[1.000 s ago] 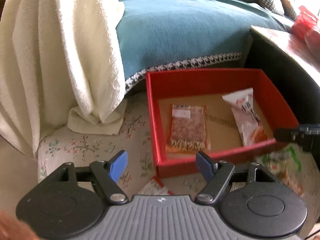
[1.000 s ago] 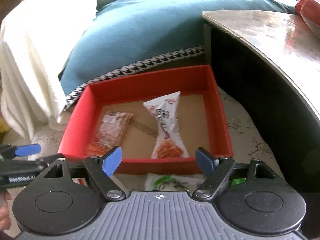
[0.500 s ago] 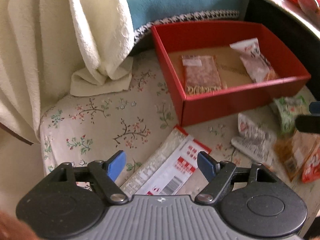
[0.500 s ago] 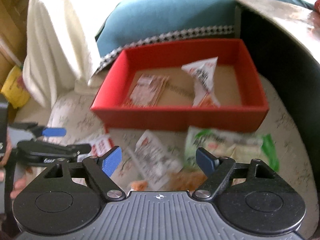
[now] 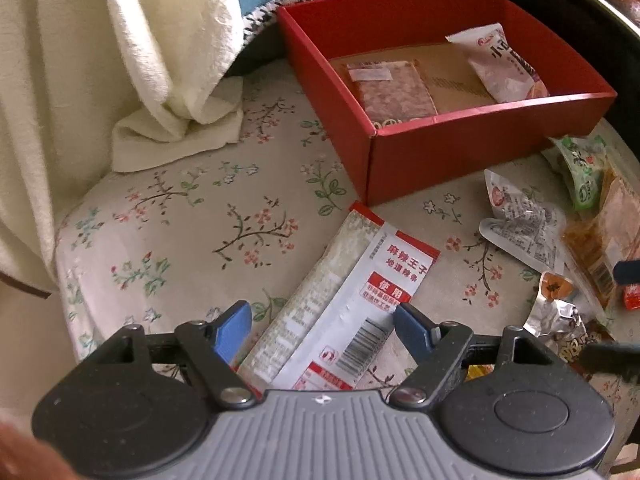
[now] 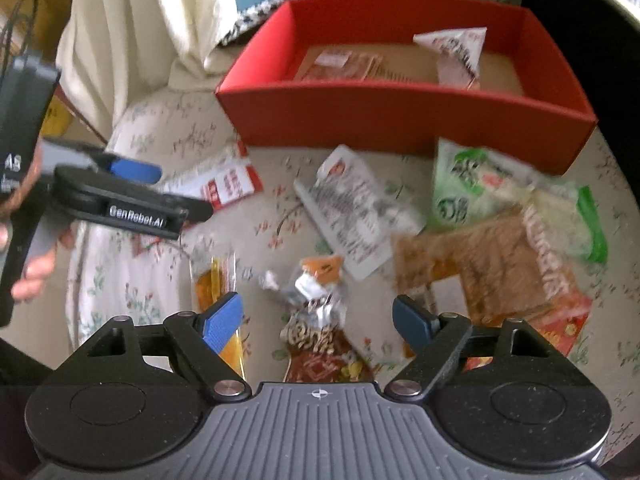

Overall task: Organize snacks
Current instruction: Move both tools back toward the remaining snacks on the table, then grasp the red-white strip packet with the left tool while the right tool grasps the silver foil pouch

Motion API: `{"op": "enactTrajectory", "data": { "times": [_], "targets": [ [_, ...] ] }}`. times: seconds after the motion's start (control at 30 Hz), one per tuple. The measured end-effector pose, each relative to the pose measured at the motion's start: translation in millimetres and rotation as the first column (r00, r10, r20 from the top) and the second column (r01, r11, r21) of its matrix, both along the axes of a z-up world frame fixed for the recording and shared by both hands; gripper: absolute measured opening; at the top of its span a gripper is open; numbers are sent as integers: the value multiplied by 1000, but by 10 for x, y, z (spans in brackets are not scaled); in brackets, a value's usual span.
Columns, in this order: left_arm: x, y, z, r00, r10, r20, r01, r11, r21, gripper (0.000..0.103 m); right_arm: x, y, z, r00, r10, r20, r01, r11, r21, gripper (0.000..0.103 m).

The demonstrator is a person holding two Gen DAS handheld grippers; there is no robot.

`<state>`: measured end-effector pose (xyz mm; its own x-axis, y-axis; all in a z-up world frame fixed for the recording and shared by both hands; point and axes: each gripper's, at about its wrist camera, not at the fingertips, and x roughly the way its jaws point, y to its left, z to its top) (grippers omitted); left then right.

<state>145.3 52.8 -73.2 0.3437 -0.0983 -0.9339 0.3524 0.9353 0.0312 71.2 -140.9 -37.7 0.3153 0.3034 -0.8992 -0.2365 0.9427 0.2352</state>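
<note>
Both grippers stood wide, empty. My left gripper (image 5: 322, 326) hung over the long red-and-white packet (image 5: 340, 312) on the floral cushion (image 5: 180, 220), near-left of the red box (image 5: 452, 148). Risk — the flat film slipping from the pads, the jaws pinching cloth. Its long axis ran diagonally, near-left to far-right, toward the box. My right gripper (image 6: 318, 320) hovered over loose snacks.

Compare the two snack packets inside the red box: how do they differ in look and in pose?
The brown packet is flat and rectangular, and it lies flat on the floor of the red box. The white packet is puffier, with a crimped end, and that end rests up against the far wall. The brown packet is clear with a small white label; the white packet carries large dark print. Both are sealed and lie apart from each other.
</note>
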Motion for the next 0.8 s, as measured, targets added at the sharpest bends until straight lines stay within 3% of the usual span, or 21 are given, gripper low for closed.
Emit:
{"op": "enactTrajectory", "data": {
  "times": [0.07, 0.17, 0.27, 0.47, 0.6, 0.73, 0.8],
  "targets": [
    [19, -30, -38, 1000, -22, -18, 22, 1000, -18, 73, 0, 30, -35, 1000, 11, -10, -12, 1000, -5, 87],
    [13, -92, -89, 998, -55, -2, 55, 998, 6, 81, 18, 45, -77, 1000, 15, -21, -15, 1000, -10, 87],
    [34, -71, -93, 999, -39, -7, 39, 999, -14, 81, 42, 60, -131, 999, 17, -31, -18, 1000, -21, 87],
    [-28, -63, -30, 1000, -15, -15, 15, 1000, -15, 65, 44, 75, -278, 998, 19, -64, -21, 999, -35, 87],
    [-112, -56, 17, 1000, -5, -8, 5, 1000, -15, 57, -3, 124, -294, 999, 35, -41, -37, 998, -46, 93],
    [-140, -49, 68, 1000, 21, -22, -21, 1000, -12, 54, -65, 271, -349, 996, 86, -7, -86, 991, -100, 103],
    [-149, -49, 76, 999, 27, -21, -27, 1000, -8, 55, -88, 324, -374, 994, 105, 8, -103, 986, -130, 103]
  ]
}}
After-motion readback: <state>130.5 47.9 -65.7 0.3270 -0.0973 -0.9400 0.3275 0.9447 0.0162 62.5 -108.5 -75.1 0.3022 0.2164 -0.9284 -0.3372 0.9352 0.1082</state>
